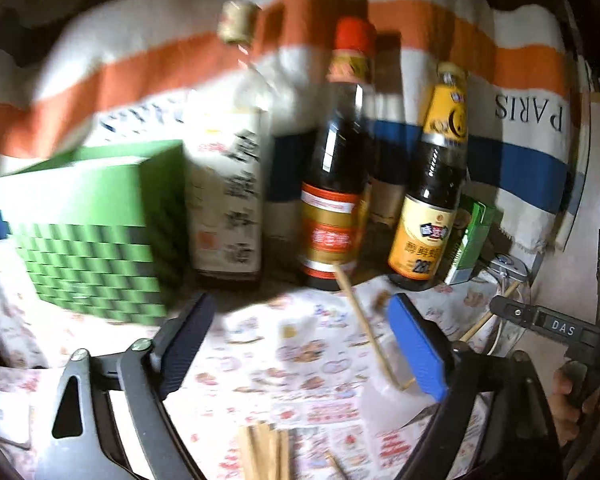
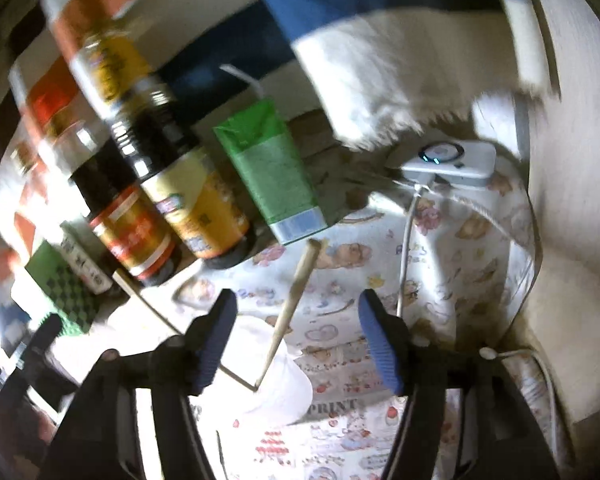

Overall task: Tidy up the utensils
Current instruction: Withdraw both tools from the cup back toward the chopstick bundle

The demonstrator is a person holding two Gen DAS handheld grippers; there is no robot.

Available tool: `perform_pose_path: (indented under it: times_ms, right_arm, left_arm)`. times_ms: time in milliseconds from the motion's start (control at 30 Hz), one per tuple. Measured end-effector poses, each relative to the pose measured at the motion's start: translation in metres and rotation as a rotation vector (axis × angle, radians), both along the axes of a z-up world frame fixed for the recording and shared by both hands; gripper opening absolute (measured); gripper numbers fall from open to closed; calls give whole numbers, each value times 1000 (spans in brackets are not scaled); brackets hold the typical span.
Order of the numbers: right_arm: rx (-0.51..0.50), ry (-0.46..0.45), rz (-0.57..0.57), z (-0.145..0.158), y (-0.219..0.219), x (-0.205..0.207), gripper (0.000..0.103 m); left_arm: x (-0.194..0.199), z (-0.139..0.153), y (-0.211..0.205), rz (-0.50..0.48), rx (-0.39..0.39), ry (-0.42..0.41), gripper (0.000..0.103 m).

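While both grippers gape – chopstick (image 2: 290,308) lies free between right gripper (image 2: 298,340) pads.

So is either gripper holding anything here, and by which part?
Nothing is held. Left gripper and right gripper are both open; the thin wooden chopstick lies between the right fingers, unpinched.

Striped cloth (image 1: 420,24) hangs behind; printed table cover (image 1: 300,360); harsh light, deep shadows.

We see a counter (image 1: 260,360) under a printed cloth. On it stand a green box (image 1: 96,232), three bottles (image 1: 332,184), and a green carton (image 2: 272,172); chopsticks (image 1: 364,324), a white cup (image 2: 276,380) and a white device (image 2: 452,160) lie nearby.
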State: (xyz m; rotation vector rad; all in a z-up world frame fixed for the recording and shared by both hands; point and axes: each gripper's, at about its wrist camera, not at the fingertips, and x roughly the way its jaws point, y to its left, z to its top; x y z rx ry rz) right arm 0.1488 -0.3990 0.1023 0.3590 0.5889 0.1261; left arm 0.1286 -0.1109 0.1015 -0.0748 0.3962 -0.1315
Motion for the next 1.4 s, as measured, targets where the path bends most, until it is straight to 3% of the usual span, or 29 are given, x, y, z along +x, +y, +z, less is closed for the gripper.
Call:
perform_pose_path:
  times_ms: [100,233,400,467,600,667,700,767,833,1000,1033,1133,1267,1400]
  right_arm:
    - [-98,3,-10,-1,14,-12,66]
    - [-145,-12,66,1,42,-39,67]
    - [-240,-80,91,5,83,-86,71]
    - [-241,-112,99,5,93,-103,69]
    - [-192,-121,89,-8,106,-116,55]
    - [-231,-157,48,-17,111,-118,43]
    - [-257,-167,47,-21,115,-118,41]
    - [-310,-146,71,-31,120,-111,27]
    - [-269,-131,106,-37,119,-110,17]
    - [-264,-55,199,-47,128,-106,17]
    - [-260,-41,207,-49,129,-105,20]
    - [-289,-2,212,-55,133,-102,42]
    - [-315,18,235,-61,139,-103,47]
    - [-282,82,336,-72,154,-105,50]
  left_arm:
    - [-29,1,17,42,37,-22,102]
    - [-56,-5,32,81,76,-54,103]
    - [-72,-21,43,109,118,42,103]
    - [-80,-28,46,107,109,36,103]
    - [-91,-42,55,108,46,16,103]
    - [-91,-48,60,140,31,14,103]
    - [-90,-52,62,156,31,25,103]
    - [-84,-58,67,157,27,67,103]
    - [-79,-65,72,149,17,105,103]
    - [-66,-84,72,138,63,224,103]
    - [-64,-87,71,129,62,241,103]
    - [-59,-96,70,80,27,300,103]
    - [-59,-98,67,86,46,312,103]
    - [-61,-93,75,120,21,307,103]
